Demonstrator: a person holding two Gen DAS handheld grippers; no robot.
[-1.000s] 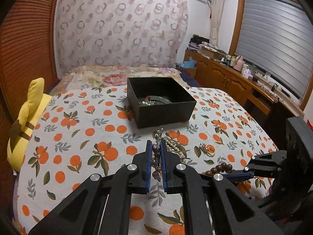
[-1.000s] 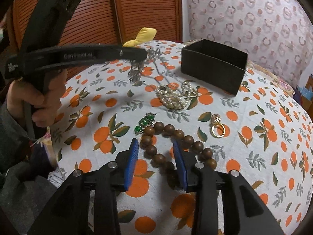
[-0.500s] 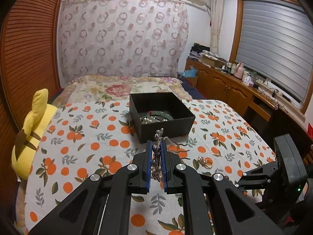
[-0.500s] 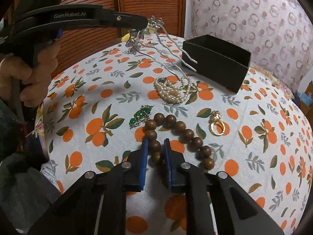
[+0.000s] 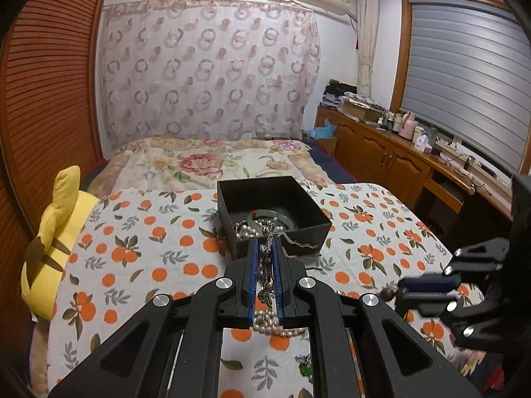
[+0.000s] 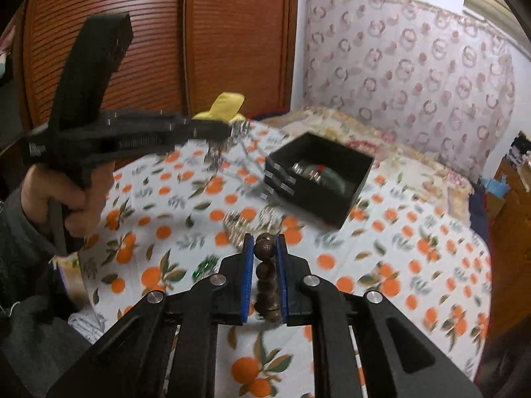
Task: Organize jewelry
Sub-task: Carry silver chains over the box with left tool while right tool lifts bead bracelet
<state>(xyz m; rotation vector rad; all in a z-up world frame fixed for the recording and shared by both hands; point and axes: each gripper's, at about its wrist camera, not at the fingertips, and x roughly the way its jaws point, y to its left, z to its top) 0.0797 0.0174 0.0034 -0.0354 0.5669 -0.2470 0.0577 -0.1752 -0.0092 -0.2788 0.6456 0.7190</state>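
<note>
A: Right gripper [image 6: 265, 248]?
B: Blue pads clamped on a string of dark brown wooden beads [image 6: 264, 248], hanging between the jaws above the orange-print tablecloth [image 6: 381, 242].
A: Black open-top box [image 6: 318, 179]?
B: At 1 o'clock from the beads, well apart; pale jewelry inside, blurred.
A: Left gripper [image 6: 229, 132]?
B: At 10 o'clock, hand [image 6: 66, 195] on the grip, silver ornate hairpin [image 6: 219, 152] dangling from its tip.

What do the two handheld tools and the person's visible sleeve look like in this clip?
Both tools are matte black plastic frames with cut-out openings and round silver bolt heads. The left tool and right tool each carry blue ribbed pads on the inner finger faces. Seen side-on, the left tool has small white lettering on its body, too blurred to read. The hand wears a dark grey sleeve.
</note>
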